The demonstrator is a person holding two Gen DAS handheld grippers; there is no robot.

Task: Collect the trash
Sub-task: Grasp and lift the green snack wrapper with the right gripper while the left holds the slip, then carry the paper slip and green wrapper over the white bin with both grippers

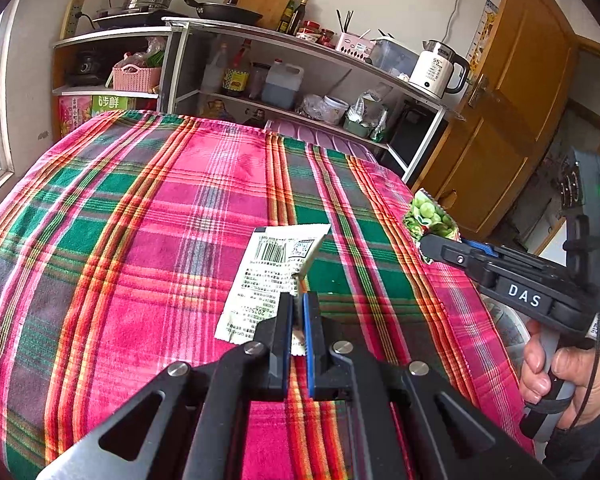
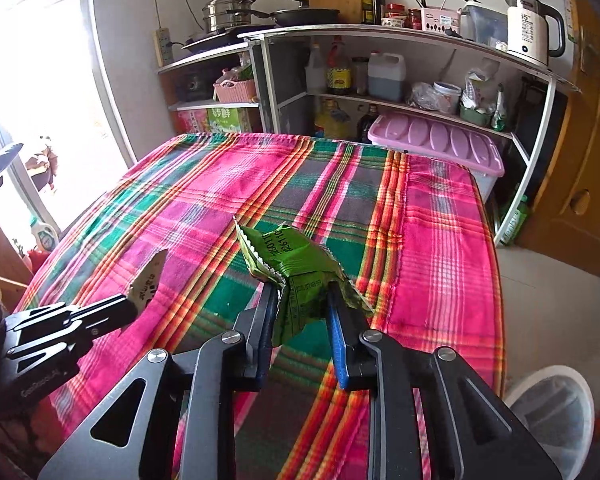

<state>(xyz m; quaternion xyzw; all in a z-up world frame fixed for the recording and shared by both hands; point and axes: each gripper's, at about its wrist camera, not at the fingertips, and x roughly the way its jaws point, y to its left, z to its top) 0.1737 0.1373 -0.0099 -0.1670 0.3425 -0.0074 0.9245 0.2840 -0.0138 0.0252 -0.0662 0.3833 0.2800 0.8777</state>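
Plaid-covered surface (image 2: 440,240), pink, green, orange. Behind: open shelving unit (image 2: 420,36) against white wall (image 2: 132,40), carrying steamer pot (image 2: 230,10), frying pan (image 2: 304,16), white kettle (image 2: 530,26). Bright window (image 2: 28,80) left; wooden door (image 1: 512,92) right.

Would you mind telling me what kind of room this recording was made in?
Most likely a home kitchen or dining corner: a stacked steamer pot and frying pan sit on open shelves, an electric kettle stands nearby, and bottles of oil fill the shelf behind the plaid-covered table.
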